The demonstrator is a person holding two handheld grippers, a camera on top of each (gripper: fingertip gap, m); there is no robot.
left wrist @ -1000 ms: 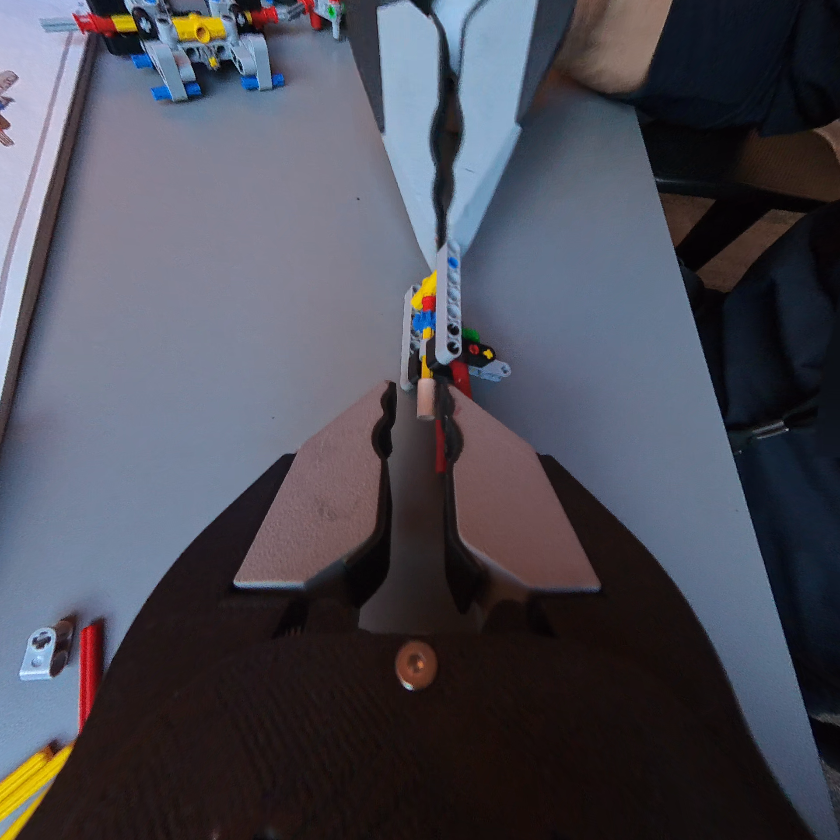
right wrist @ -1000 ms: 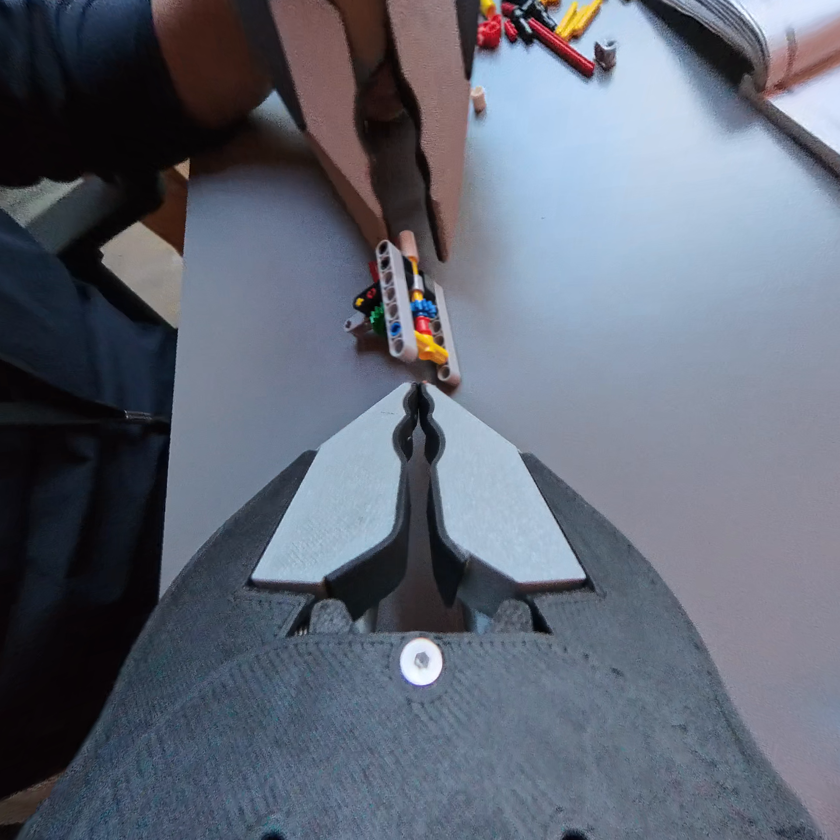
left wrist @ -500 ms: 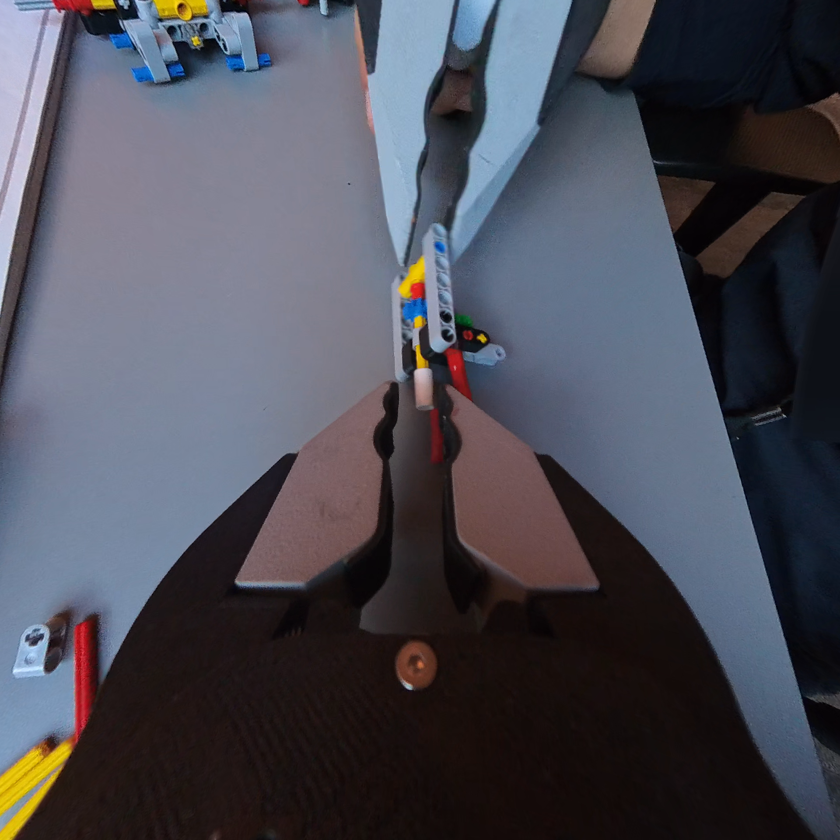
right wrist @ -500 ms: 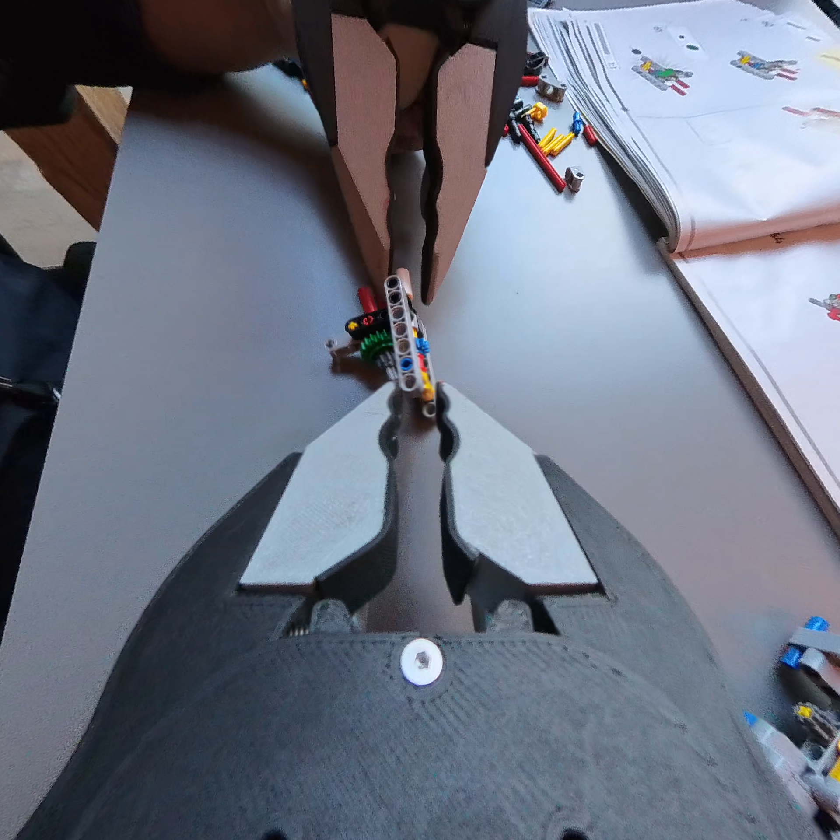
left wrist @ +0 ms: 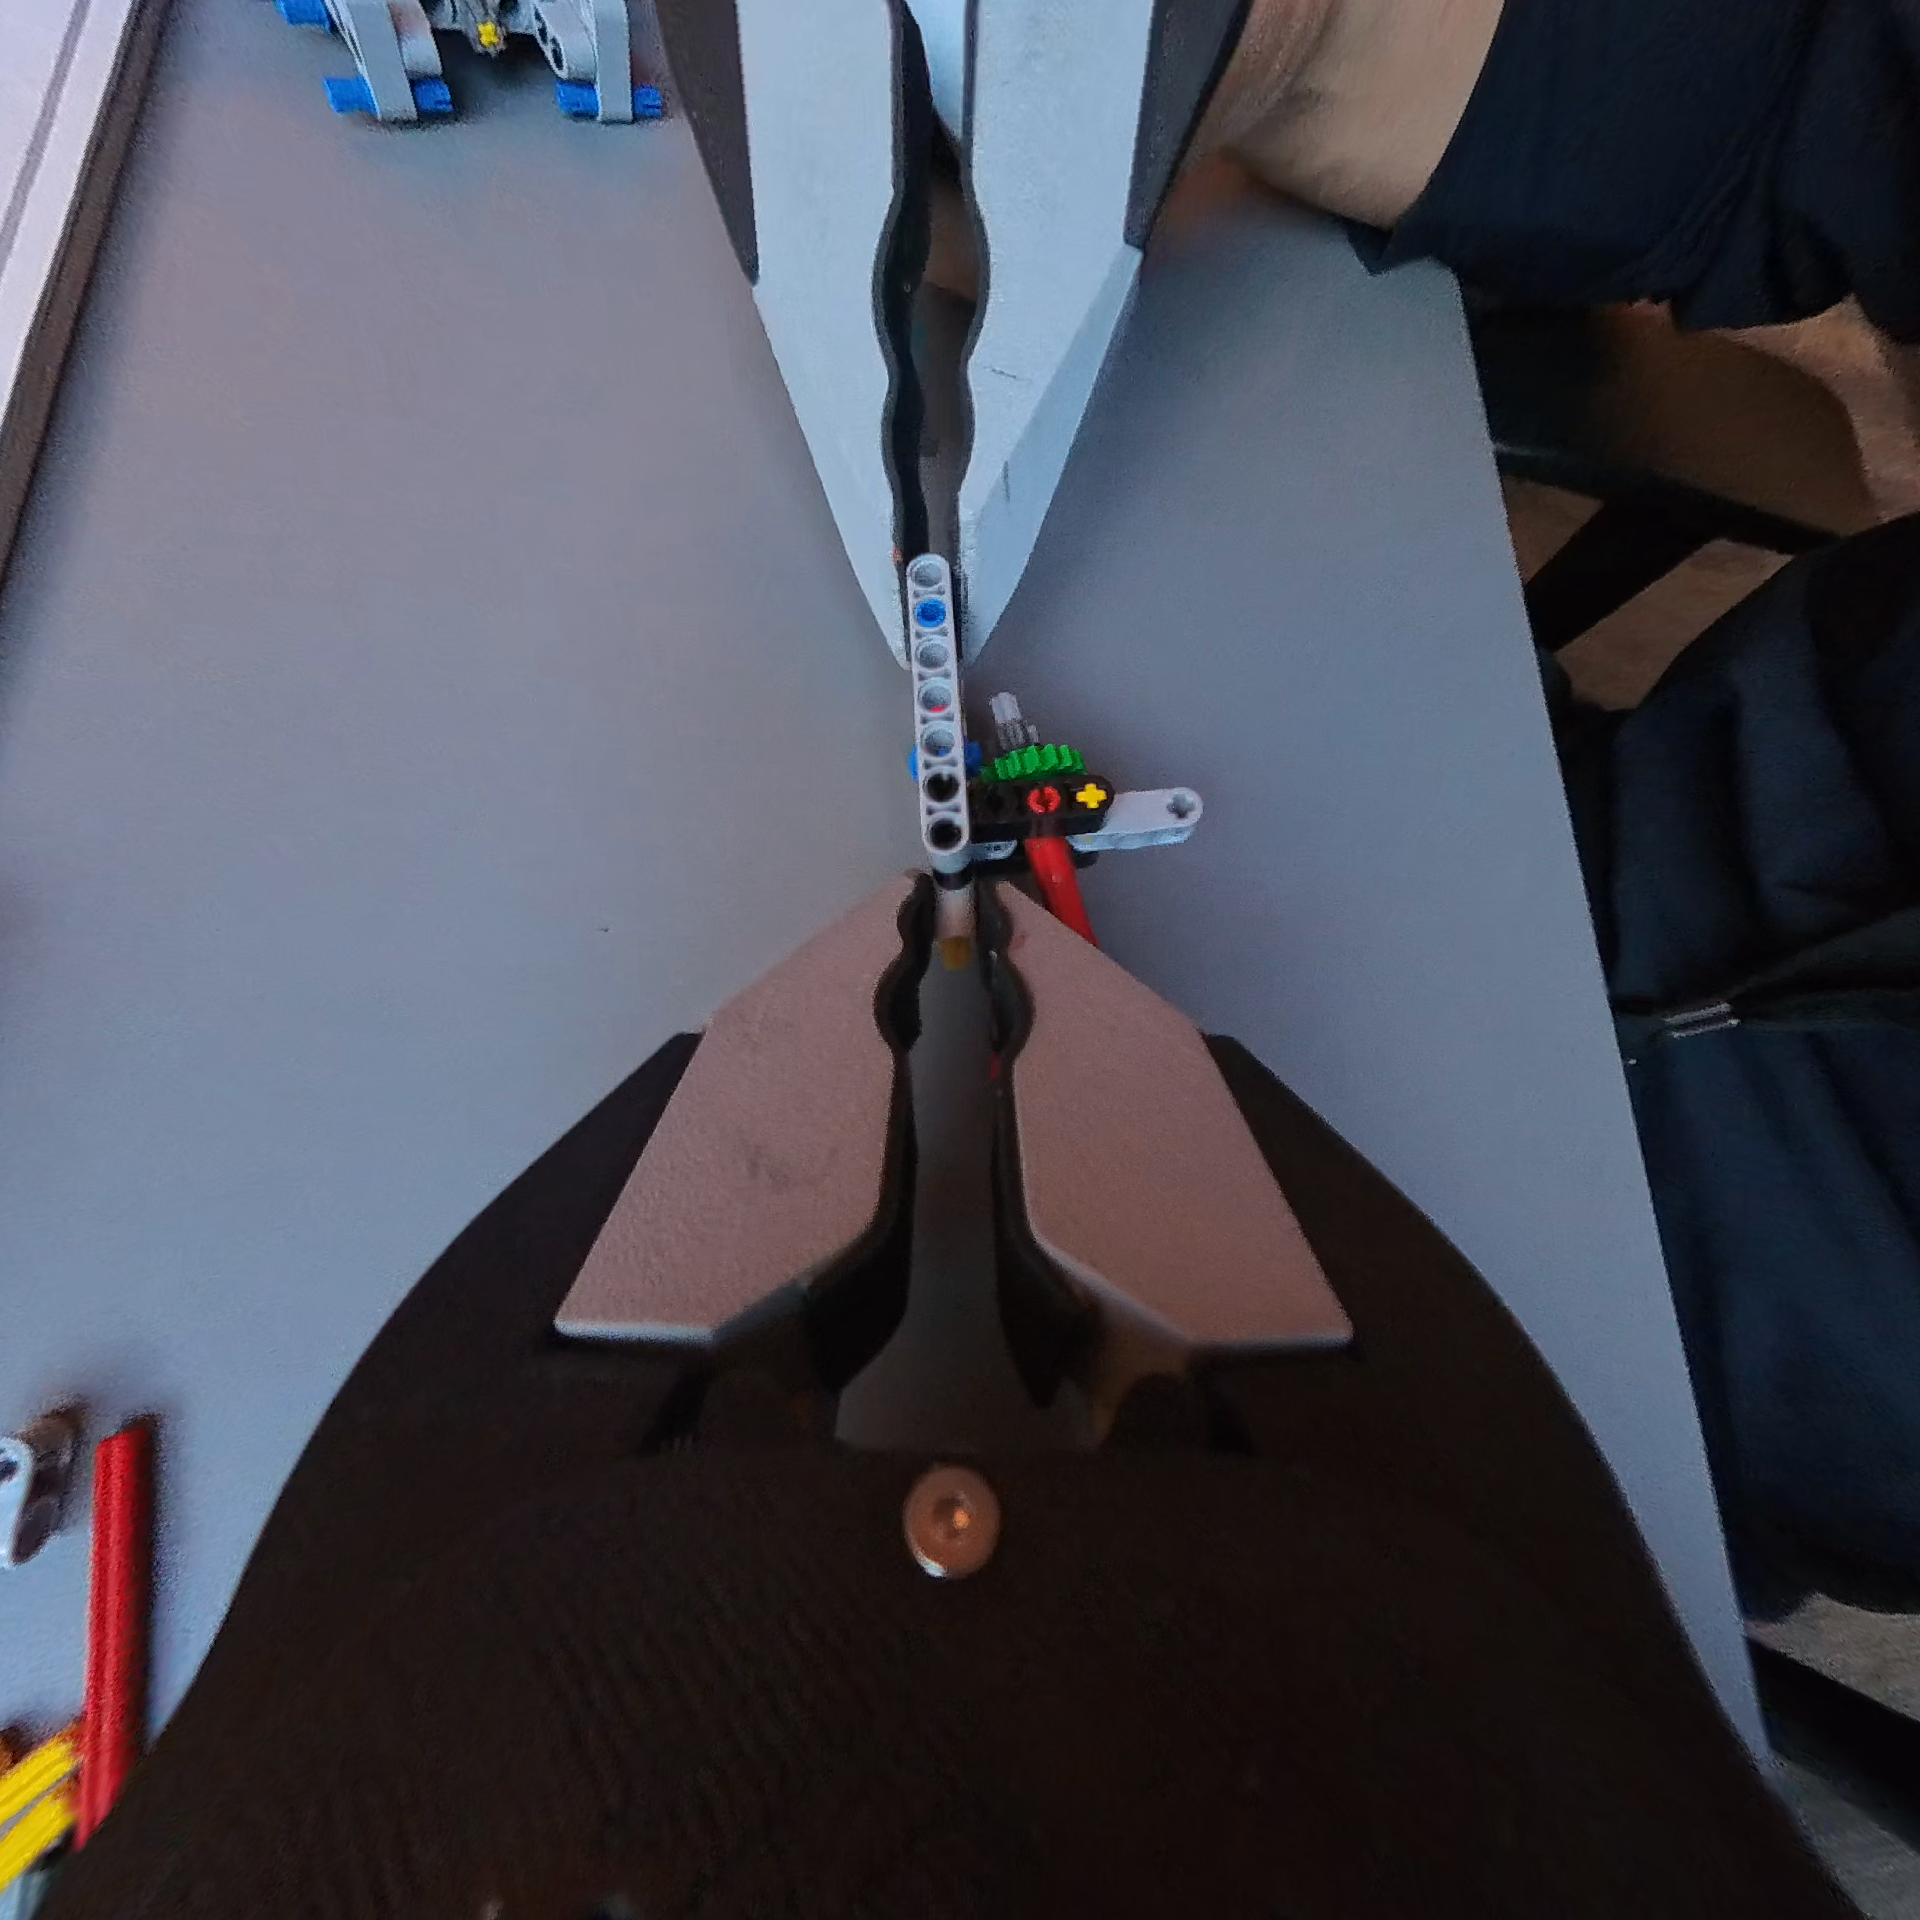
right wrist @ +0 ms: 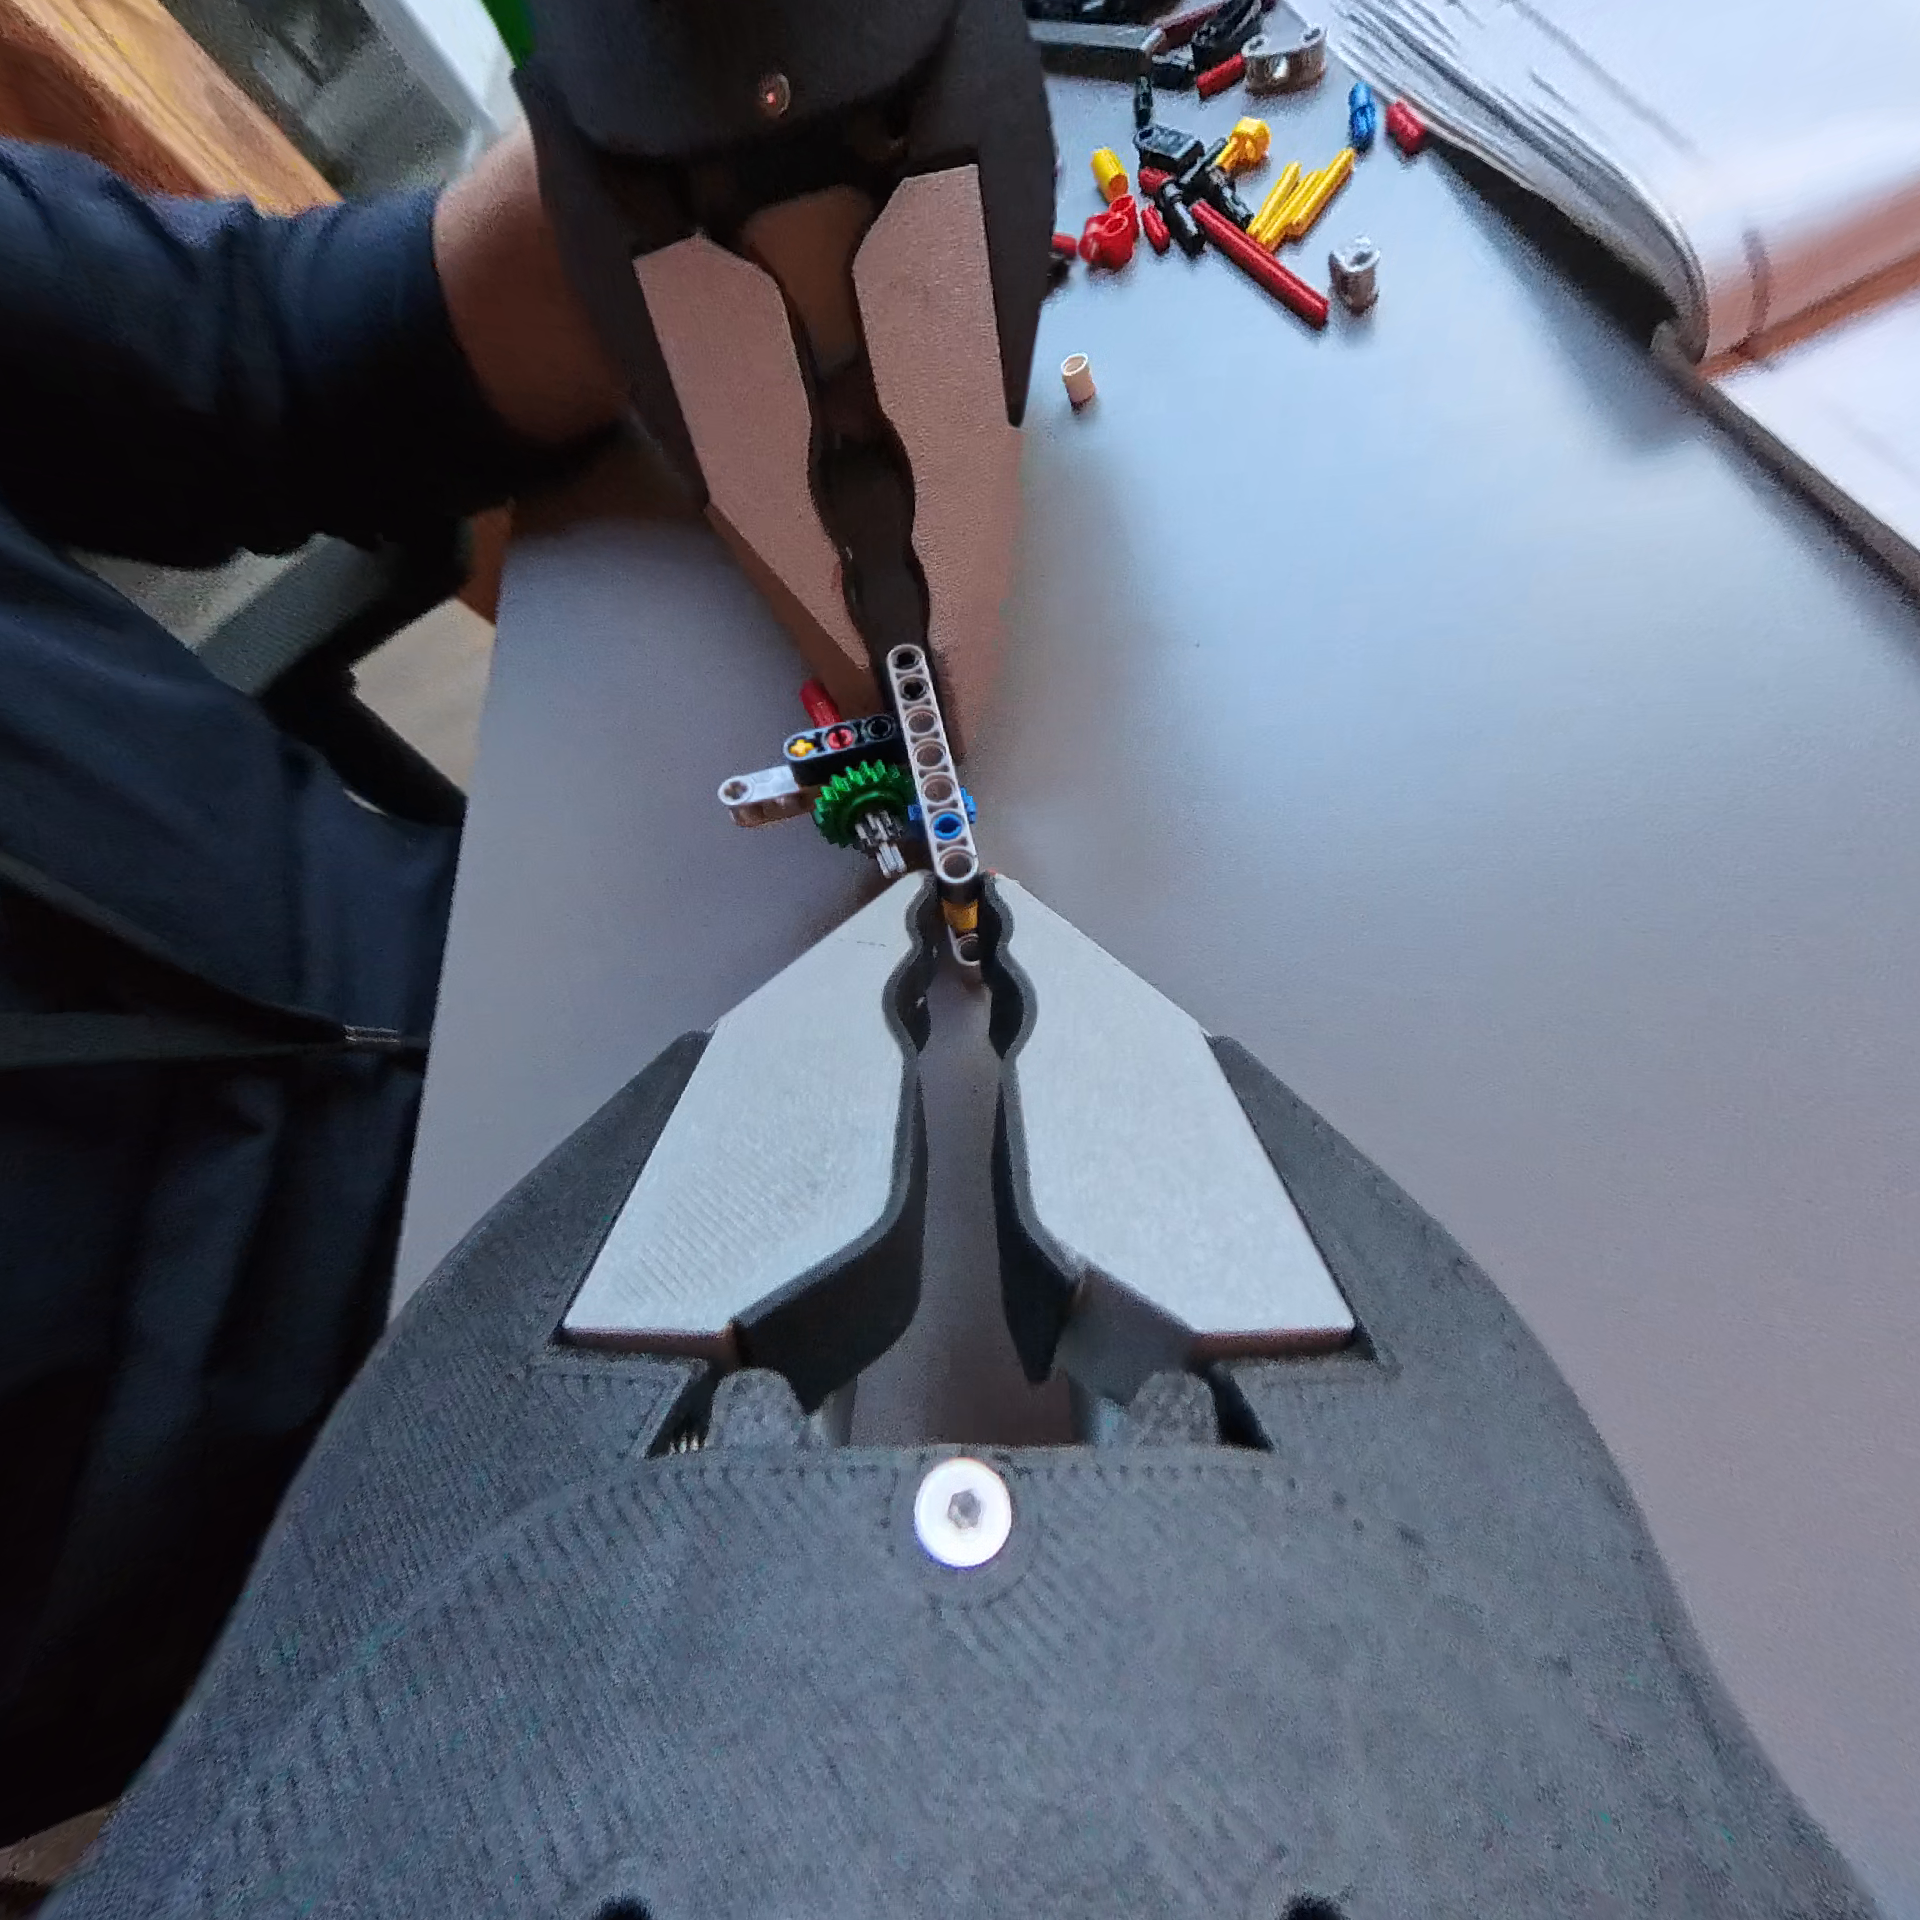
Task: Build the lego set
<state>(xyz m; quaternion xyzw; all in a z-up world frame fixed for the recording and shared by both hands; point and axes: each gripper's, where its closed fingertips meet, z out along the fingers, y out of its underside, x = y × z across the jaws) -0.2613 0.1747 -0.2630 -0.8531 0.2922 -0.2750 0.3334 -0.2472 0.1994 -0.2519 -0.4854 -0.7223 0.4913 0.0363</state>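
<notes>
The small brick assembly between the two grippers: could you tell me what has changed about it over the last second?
The assembly was lying on the table with both grippers just off it. Now the left gripper has closed on its near end and the right gripper on the opposite end, and it has been turned so the grey holed beam faces up. The loose parts stayed put.
</notes>
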